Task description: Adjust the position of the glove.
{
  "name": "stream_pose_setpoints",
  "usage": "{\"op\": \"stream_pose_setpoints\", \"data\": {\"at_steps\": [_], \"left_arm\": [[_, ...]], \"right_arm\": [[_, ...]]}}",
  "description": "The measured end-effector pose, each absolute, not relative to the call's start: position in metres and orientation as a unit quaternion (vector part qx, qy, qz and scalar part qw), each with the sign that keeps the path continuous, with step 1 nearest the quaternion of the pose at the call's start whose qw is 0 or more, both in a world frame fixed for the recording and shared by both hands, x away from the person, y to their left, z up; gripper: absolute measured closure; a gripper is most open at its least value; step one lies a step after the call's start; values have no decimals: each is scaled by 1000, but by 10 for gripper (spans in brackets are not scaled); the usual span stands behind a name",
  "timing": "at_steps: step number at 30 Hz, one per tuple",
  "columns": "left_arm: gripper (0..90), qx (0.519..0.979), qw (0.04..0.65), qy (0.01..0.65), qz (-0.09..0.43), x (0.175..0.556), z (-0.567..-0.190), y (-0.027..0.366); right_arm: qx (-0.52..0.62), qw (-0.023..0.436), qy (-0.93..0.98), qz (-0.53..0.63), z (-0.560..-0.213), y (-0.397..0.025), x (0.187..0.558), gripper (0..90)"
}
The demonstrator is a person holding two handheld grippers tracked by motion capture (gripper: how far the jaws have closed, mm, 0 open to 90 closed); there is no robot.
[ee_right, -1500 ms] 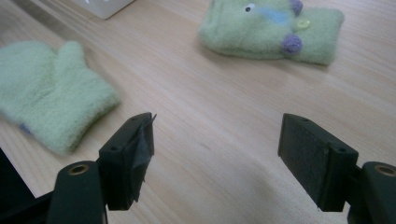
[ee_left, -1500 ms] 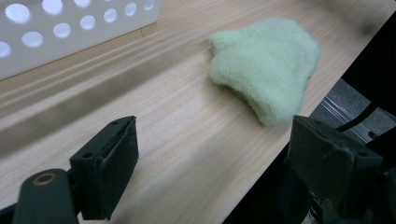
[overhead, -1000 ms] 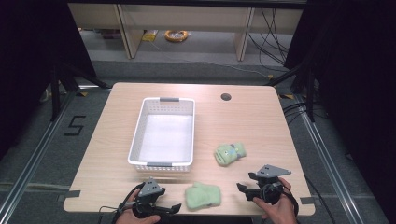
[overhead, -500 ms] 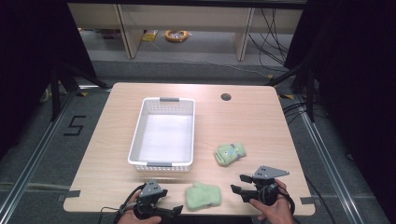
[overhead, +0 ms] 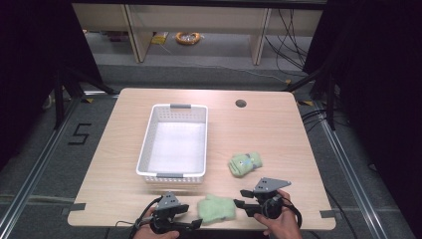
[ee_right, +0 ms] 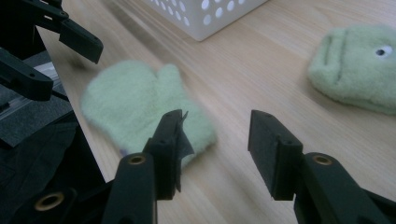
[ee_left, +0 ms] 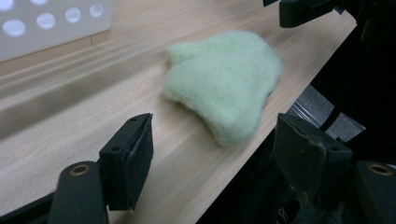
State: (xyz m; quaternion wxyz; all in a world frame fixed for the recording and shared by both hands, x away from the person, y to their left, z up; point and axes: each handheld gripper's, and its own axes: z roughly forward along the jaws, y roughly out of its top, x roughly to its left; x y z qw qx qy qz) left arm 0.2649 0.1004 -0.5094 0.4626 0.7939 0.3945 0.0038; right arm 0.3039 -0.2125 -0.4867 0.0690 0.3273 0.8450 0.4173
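Mitten (overhead: 217, 208) of pale green fleece lies flat at the very front edge of the desk (overhead: 278, 129), between the two claws, its cuff end close to the drop-off (the left claw view shows it reaching almost to the lip). The left claw (overhead: 195, 223) sits just to its left with jaws spread wide and nothing between them; the right claw (overhead: 242, 198) is just to its right, likewise released, one jaw hanging over the mitten's near end in its own view. A second green mitten (overhead: 245, 164), this one with a small eye on it, rests farther in, apart from both claws, and the white basket (overhead: 172, 175) stands empty behind them. The main risk, I judge, is the edge: a claw that comes in low and pushes sideways could shove the soft fleece off the desk instead of gripping it. A shallow pinch on the fluffy nap alone could also slip free during the lift. With both claws closing on the same small thing from opposite sides, they might knock together or tug it apart. The left claw's outer jaw already hangs past the desk edge, so a closing stroke could catch the lip.
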Motion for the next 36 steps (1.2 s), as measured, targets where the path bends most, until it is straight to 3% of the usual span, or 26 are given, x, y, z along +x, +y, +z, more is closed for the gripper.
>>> {"op": "stream_pose_setpoints", "data": {"at_steps": [17,23,31,36], "left_arm": [[400,816,430,387,5,274,-514,75],[522,820,423,386,2,273,-514,71],[735,829,425,363,16,271,-510,67],[766,825,437,358,10,271,-506,66]], "right_arm": [[305,55,875,372,-497,-185,313,612],[328,37,868,371,-504,-182,315,649],[315,30,868,383,-504,-185,313,832],[316,37,862,394,-498,-187,311,839]]}}
